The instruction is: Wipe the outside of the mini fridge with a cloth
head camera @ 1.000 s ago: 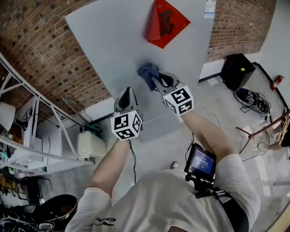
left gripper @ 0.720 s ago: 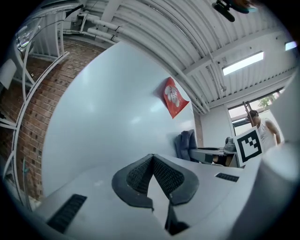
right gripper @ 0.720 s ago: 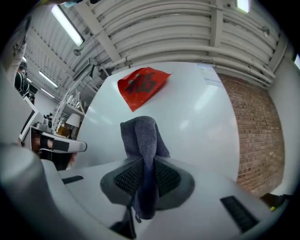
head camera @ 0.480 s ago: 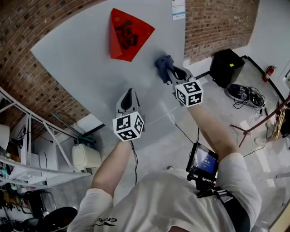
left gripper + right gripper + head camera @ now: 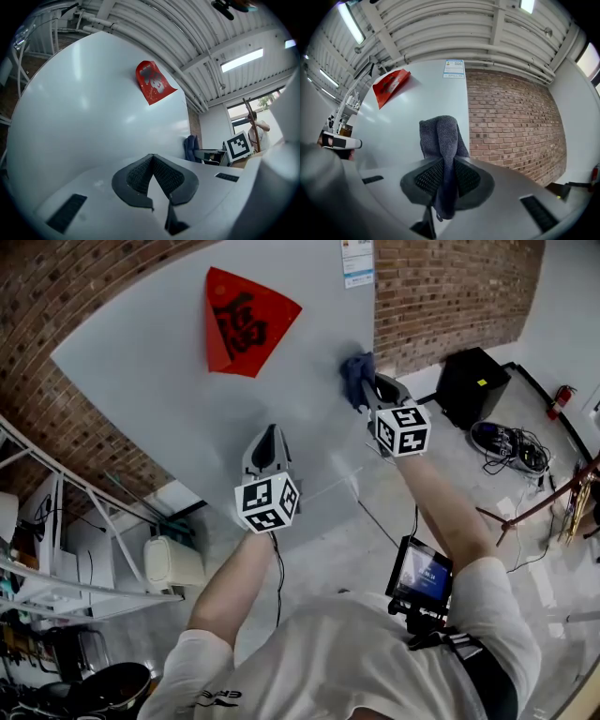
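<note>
Workshop-type industrial room is indicated. Bare brick wall [image 5: 450,287], concrete floor [image 5: 375,540] and ribbed metal ceiling [image 5: 454,33] with strip lights [image 5: 351,23] are recorded. Metal shelving [image 5: 84,592] is seen at one side. Loose cables [image 5: 511,446] and fire extinguisher [image 5: 560,399] are noted.

Open fridge face [image 5: 159,418]; red hanging [image 5: 246,329] mid-panel, brick wall [image 5: 450,287] alongside.

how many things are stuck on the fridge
2: a red paper decoration high on the fridge, and a small printed label at its top right edge. Other sides aren't visible.
</note>
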The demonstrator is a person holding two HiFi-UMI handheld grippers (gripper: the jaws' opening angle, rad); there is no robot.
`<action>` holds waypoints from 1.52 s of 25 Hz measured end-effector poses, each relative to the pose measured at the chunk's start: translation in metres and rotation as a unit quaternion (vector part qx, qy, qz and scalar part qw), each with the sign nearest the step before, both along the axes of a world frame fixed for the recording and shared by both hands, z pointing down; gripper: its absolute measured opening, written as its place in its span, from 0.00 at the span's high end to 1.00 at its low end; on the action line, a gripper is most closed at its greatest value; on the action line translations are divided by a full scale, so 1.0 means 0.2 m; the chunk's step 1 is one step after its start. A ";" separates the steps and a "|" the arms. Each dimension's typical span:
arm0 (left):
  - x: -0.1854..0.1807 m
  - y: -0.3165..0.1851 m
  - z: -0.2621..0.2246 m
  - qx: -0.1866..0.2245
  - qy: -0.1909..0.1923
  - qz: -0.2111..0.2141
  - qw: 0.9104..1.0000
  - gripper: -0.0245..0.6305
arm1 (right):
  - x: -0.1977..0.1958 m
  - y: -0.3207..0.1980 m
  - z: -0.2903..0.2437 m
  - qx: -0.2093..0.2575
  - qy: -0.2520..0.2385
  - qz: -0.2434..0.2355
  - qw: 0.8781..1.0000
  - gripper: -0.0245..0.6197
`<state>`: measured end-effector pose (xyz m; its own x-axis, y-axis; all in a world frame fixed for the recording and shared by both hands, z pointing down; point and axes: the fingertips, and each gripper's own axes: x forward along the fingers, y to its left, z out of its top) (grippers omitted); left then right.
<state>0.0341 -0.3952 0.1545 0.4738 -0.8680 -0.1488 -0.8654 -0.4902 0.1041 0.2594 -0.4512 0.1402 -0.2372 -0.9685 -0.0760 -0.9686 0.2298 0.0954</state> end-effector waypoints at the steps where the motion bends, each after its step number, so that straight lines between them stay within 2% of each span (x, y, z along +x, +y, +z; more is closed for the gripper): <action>1: -0.01 0.00 0.00 0.000 0.000 -0.002 1.000 0.96 | 0.00 0.00 0.00 0.000 -0.001 0.000 1.000 0.87; 6: -0.08 0.04 0.01 0.001 0.004 -0.010 1.000 0.96 | -0.04 0.05 -0.01 0.007 -0.007 0.003 1.000 0.87; 10: -0.23 0.08 0.05 -0.008 0.003 -0.023 1.000 0.96 | -0.21 0.16 -0.01 0.021 -0.005 -0.009 1.000 0.87; 16: -0.49 0.17 0.08 -0.015 -0.001 -0.037 0.999 0.96 | -0.60 0.33 0.04 0.027 0.003 -0.046 0.999 0.87; 22: -0.80 0.29 0.17 -0.030 -0.007 -0.058 0.998 0.96 | -1.08 0.44 0.17 0.021 0.012 -0.101 0.995 0.87; 31: -1.25 0.42 0.36 -0.063 -0.013 -0.087 0.994 0.96 | -1.81 0.62 0.37 0.008 0.041 -0.196 0.980 0.87; 38: -1.41 0.47 0.48 -0.084 -0.027 -0.100 0.991 0.96 | -2.08 0.61 0.54 -0.012 0.035 -0.220 0.975 0.87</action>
